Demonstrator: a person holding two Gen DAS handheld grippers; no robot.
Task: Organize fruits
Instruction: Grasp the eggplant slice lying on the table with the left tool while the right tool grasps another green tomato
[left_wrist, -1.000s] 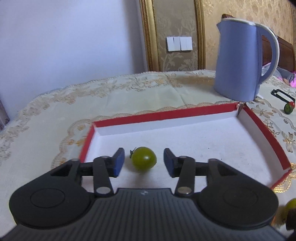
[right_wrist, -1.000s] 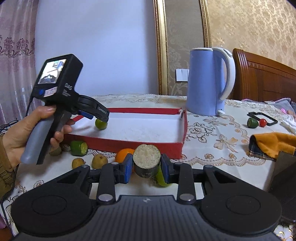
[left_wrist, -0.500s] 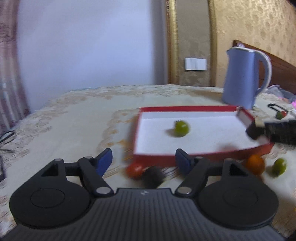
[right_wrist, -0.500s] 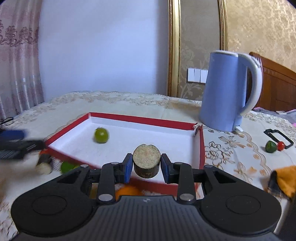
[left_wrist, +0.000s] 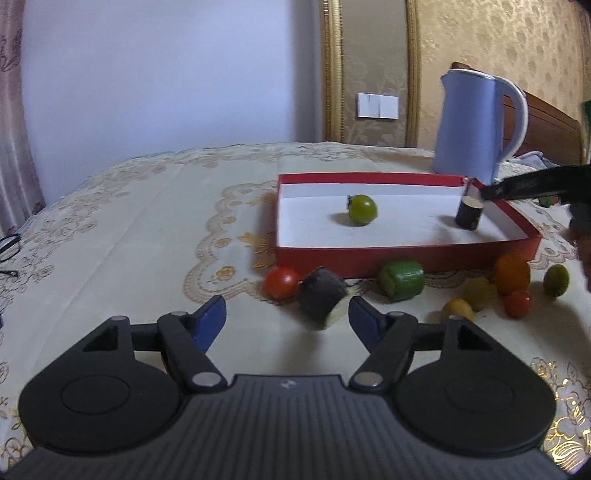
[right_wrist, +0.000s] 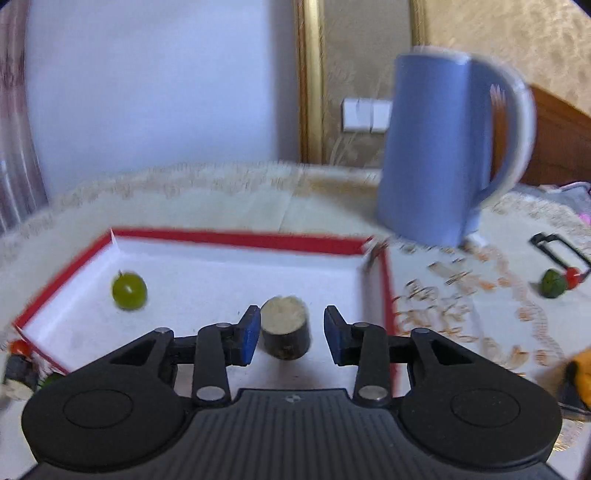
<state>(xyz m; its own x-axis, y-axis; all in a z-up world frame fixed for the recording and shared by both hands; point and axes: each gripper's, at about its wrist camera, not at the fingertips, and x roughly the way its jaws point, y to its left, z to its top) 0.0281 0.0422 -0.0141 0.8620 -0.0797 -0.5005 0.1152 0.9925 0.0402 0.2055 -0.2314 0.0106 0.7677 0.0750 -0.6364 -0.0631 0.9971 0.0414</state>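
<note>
A red tray (left_wrist: 406, 254) with a white floor lay flat on the worktop (left_wrist: 147, 229), holding a round green tomato (left_wrist: 363, 209) toward its left and a dark stub (right_wrist: 285, 326) with a pale cut top, upright near its right wall. Outside the tray's near wall lay a red tomato (left_wrist: 282, 282), a dark chunk (left_wrist: 322, 297) on its side, a green block (left_wrist: 402, 279), an orange (left_wrist: 512, 273), two yellowish fruits (left_wrist: 479, 293), a small red fruit (left_wrist: 518, 303) and a green one (left_wrist: 556, 280).

Glossy plastic kettle (left_wrist: 469, 125), embroidered cloth tablecloth (left_wrist: 147, 221), matt cardboard tray (left_wrist: 406, 258).
</note>
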